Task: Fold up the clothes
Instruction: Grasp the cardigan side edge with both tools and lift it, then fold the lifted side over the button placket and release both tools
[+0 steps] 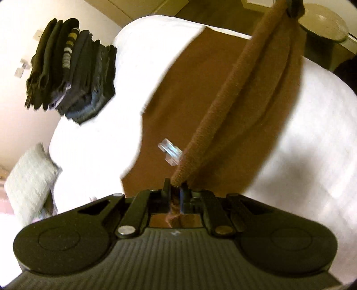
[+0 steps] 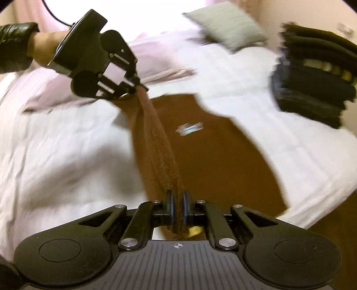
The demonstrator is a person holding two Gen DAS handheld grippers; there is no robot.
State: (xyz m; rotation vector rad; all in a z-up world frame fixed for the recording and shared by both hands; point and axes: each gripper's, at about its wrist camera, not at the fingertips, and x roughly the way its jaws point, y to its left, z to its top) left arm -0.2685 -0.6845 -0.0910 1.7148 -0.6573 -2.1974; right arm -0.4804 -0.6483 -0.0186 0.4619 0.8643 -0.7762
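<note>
A brown knit garment point(image 1: 200, 93) lies on the white bed point(image 1: 138, 58). Its ribbed edge point(image 1: 223, 107) is lifted and stretched taut between both grippers. My left gripper point(image 1: 175, 189) is shut on one end of that edge; it also shows in the right wrist view point(image 2: 136, 85), held by a hand in a dark sleeve. My right gripper point(image 2: 177, 196) is shut on the other end of the edge point(image 2: 160, 142); it shows at the top of the left wrist view point(image 1: 292, 9). A small clear plastic piece point(image 2: 189, 129) lies on the garment point(image 2: 218, 160).
A stack of folded dark clothes point(image 1: 73, 71) sits on the bed beside the garment, also in the right wrist view point(image 2: 316, 73). A grey pillow point(image 2: 225, 24) lies near the head of the bed. A pink sheet point(image 2: 156, 67) is bunched behind the left gripper.
</note>
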